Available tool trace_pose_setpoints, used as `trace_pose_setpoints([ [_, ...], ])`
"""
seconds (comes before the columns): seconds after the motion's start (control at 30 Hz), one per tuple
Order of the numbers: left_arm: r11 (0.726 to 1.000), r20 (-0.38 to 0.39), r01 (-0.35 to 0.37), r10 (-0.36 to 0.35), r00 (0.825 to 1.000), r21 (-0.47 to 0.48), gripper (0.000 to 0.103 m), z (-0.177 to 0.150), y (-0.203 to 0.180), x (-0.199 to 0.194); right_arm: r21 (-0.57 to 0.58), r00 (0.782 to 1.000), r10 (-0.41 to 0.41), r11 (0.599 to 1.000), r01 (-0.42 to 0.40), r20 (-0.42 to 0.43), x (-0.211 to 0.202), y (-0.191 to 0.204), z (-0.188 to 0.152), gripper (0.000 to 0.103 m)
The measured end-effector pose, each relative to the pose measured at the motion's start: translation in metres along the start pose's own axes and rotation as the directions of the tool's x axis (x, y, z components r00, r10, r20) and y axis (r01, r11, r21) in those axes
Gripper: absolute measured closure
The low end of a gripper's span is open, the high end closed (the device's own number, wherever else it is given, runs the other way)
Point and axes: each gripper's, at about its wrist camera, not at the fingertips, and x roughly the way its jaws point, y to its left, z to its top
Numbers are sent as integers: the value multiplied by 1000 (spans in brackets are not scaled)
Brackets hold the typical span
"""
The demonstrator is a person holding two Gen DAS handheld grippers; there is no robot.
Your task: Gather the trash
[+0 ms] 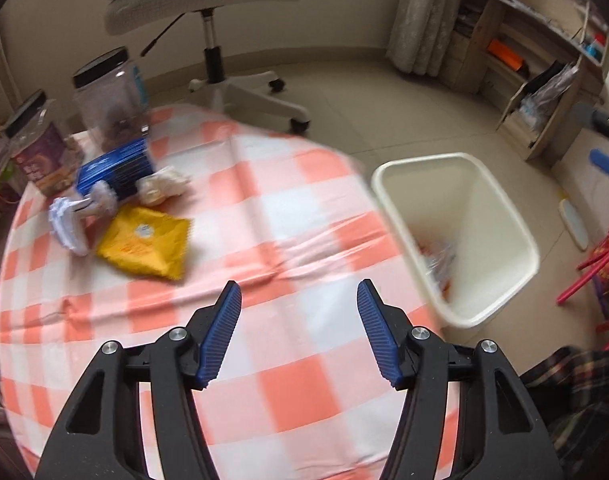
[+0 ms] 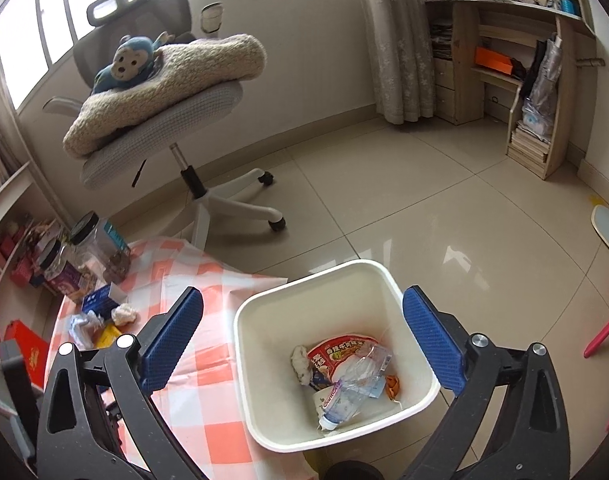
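My left gripper (image 1: 299,284) is open over the orange-and-white checked tablecloth (image 1: 264,200), nothing between its blue pads. Far left on the cloth lie a yellow packet (image 1: 144,242), a crumpled white-and-blue wrapper (image 1: 76,220) and a balled tissue (image 1: 162,186). My right gripper (image 2: 303,292) is open wide above the cream bin (image 2: 240,332), which stands on the floor against the table's edge. Inside the bin rest a clear plastic bottle (image 2: 352,392), a red food wrapper (image 2: 336,354), a white tissue wad (image 2: 300,364) and an orange scrap (image 2: 392,386). The left wrist view shows the bin (image 1: 424,158) to the right.
Two black-lidded jars (image 1: 108,96) (image 1: 36,148) and a blue box (image 1: 116,172) stand at the table's far left. An office chair (image 2: 184,120) with a blanket and a plush toy sits beyond. Wooden shelves (image 2: 544,80) line the right wall. A plaid sleeve (image 1: 576,400) shows at right.
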Motion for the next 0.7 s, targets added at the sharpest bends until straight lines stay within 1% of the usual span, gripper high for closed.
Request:
trace_pose_setpoints([
  [0.03,999,-40,-34,35,999,7,43,-7,18,4,-26,1000,6,1000,-6,-11,1,7,-2,7],
  [0.1,997,-117,-72,71,991,-2,43,-19,54,9,-68,999,19,997,-21,-30,4,19,-5,7],
  [0.13,996,-142,-91,89,986,-6,43,-23,69,11,-84,999,30,996,-34,-45,6,26,-7,7],
  [0.23,994,-207,-110,108,972,2,43,-35,105,17,-124,996,43,991,-54,-83,12,42,-12,7],
  [0.33,995,-267,-100,101,958,16,43,-47,124,29,-169,994,36,984,-53,-102,17,58,-17,7],
  [0.47,995,-299,-98,103,949,32,44,-61,133,45,-210,993,19,977,-43,-116,23,73,-21,7],
  [0.53,997,-312,-80,81,947,16,56,-65,136,50,-215,992,15,976,-42,-126,26,77,-22,7],
  [0.57,998,-307,-65,64,950,7,59,-66,137,50,-217,992,14,975,-42,-129,27,77,-23,7],
  [0.6,999,-302,-52,50,952,-1,67,-66,137,49,-218,991,14,975,-42,-130,27,78,-23,7],
  [0.7,999,-297,-41,38,954,-5,80,-67,134,46,-223,992,14,974,-43,-126,26,80,-23,7],
])
